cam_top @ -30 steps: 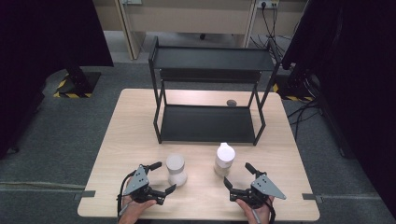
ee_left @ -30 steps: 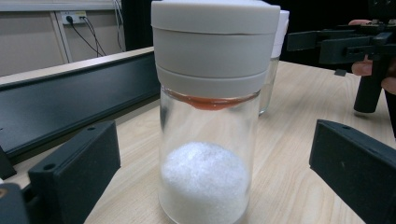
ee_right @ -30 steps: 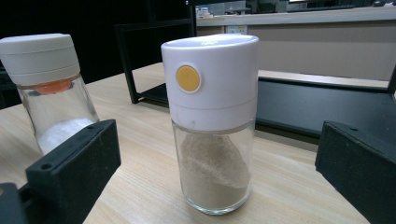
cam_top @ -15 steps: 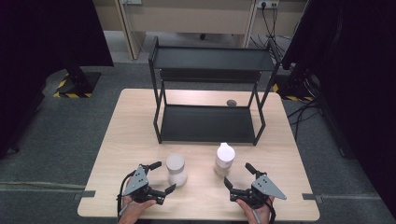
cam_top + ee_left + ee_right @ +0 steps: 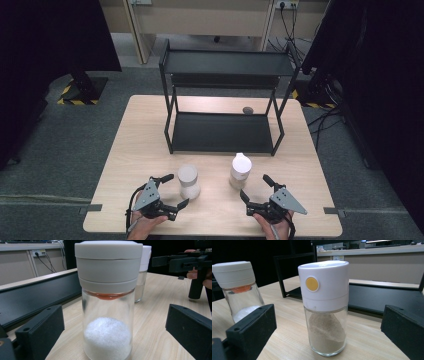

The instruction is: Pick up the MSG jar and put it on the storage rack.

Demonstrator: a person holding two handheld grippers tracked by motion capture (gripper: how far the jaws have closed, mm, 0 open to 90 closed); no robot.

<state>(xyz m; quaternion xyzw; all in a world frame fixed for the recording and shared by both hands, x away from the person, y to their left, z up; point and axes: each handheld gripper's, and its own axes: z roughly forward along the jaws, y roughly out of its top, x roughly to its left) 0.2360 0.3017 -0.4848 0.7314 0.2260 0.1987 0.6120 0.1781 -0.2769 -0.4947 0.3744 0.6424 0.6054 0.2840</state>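
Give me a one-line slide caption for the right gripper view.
Open right gripper faces a white-capped shaker of tan powder on the wooden table, black rack behind.

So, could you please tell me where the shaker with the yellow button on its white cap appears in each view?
High view: the yellow-button shaker stands on the table, right of centre, before the right gripper.
Left gripper view: upper right, mostly hidden behind the grey-capped shaker; its cap edge shows.
Right gripper view: centre, between the open fingers.
Shared landmark: the black shelf rack, behind both shakers.
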